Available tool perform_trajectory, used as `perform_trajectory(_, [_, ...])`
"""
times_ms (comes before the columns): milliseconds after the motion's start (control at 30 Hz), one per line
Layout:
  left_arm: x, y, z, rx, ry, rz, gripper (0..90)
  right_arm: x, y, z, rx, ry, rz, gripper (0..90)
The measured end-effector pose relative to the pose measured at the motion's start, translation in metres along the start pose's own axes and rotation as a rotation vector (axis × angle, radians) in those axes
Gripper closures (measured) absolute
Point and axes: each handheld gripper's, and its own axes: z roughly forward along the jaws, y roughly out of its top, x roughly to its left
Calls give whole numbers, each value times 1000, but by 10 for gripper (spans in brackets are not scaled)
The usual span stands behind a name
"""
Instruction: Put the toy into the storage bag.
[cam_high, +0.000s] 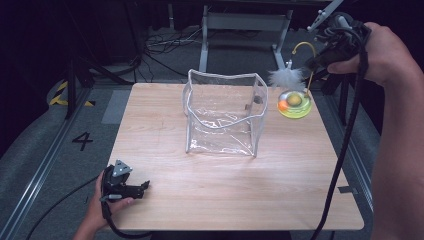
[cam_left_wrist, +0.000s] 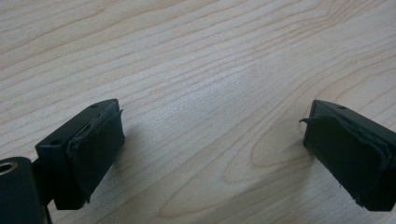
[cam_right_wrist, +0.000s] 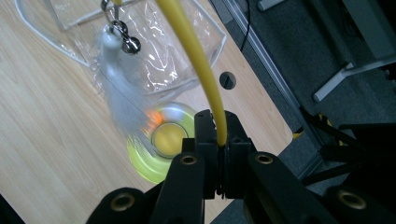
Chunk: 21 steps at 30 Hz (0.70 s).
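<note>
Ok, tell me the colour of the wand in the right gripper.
Yellow wand; clearest in the right gripper view.

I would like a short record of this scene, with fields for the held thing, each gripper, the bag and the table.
held thing: cat toy, a yellow-green round base with a curved yellow wire and a white feather
right gripper: shut on the yellow wire, toy lifted beside the bag
left gripper: open, nothing between the jaws, low over the near left part of the table
bag: clear plastic bag, upright, open at the top, nothing visible inside
table: light wooden table
</note>
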Motion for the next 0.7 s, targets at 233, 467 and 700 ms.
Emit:
perform_trajectory(233, [0,0,0,3,-5,0,55,5,27,1,-21,4,-35,883])
perform_trajectory(467, [0,0,0,3,-5,1,55,13,50,3,-34,17,-70,883])
perform_trajectory(700, [0,0,0,2,-5,4,55,21,69,7,-45,35,-100,883])
